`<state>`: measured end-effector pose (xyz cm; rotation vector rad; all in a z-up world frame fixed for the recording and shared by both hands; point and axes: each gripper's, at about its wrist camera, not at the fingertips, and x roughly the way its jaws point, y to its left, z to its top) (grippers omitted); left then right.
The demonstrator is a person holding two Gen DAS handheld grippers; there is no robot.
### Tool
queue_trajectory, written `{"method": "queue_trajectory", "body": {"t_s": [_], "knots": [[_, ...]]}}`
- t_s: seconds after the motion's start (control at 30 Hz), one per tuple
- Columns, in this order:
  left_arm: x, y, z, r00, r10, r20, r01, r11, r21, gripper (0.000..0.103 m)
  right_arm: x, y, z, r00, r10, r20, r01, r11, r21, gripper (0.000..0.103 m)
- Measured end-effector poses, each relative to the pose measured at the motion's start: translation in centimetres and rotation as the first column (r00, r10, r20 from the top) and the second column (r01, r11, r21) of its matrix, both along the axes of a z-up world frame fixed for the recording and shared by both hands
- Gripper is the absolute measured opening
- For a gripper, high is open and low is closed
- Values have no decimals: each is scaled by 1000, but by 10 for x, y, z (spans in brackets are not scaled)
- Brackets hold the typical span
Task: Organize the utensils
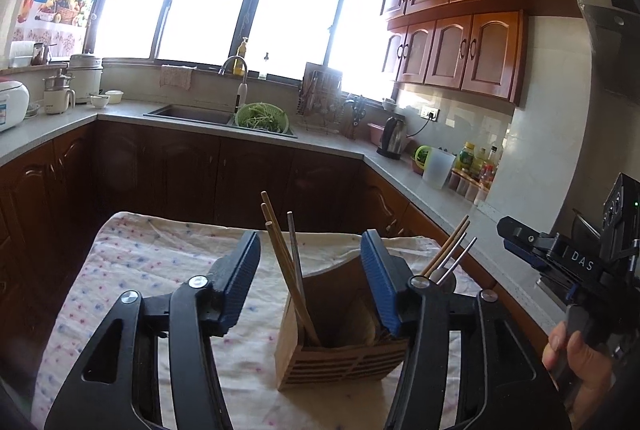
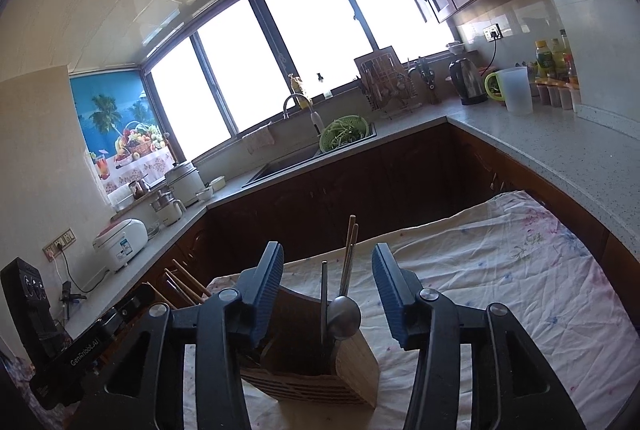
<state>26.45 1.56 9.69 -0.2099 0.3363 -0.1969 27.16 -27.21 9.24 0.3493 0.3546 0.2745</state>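
Two claws standing open over one wooden utensil holder (image 1: 340,350) on the cloth-covered table (image 1: 160,270).

The left claw (image 1: 310,282) and right claw (image 2: 328,294) are both gaping about halfway, gripping nothing. The holder is sitting near the table's front edge, carrying two wooden chopsticks (image 1: 280,250) and one metal stick (image 1: 294,250) in one compartment. The right view is showing one spoon (image 2: 343,316) upright in the holder; the left view is showing it only partly, behind its right finger. Bare cloth is lying open on both sides of the holder.
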Motion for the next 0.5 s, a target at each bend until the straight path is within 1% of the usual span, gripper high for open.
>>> {"method": "queue_trajectory", "body": {"t_s": [0.03, 0.07, 0.1, 0.13, 0.17, 0.2, 0.27, 0.3, 0.5], "knots": [[-4, 3, 0, 1000, 8, -1, -8, 1000, -5, 60, -2, -2, 0, 1000, 0, 0, 0, 1000, 7, 58], [-7, 5, 0, 1000, 18, -6, -18, 1000, -7, 68, -4, -4, 0, 1000, 0, 0, 0, 1000, 12, 60], [-11, 7, -1, 999, 33, -10, -33, 999, -7, 73, -6, -5, -1, 1000, 1, 0, -1, 1000, 15, 61], [-14, 9, -1, 999, 49, -12, -49, 999, -4, 82, -9, -5, -1, 1000, 6, 0, -6, 1000, 17, 68], [-18, 11, -2, 998, 61, -16, -61, 998, 0, 86, -11, -5, -2, 1000, 12, 1, -13, 1000, 19, 76], [-21, 12, -4, 997, 68, -22, -68, 998, 4, 87, -14, -5, -2, 1000, 19, 1, -19, 1000, 19, 78], [-27, 13, -7, 996, 86, -38, -85, 996, 15, 93, -21, -4, -5, 1000, 26, 9, -26, 1000, 14, 84], [-30, 14, -8, 995, 94, -42, -94, 995, 20, 94, -25, -3, -5, 999, 32, 16, -32, 999, 11, 86], [-50, 19, -14, 993, 107, -55, -107, 994, 12, 95, -43, -1, -10, 999, 49, 13, -49, 999, 9, 87]]}}
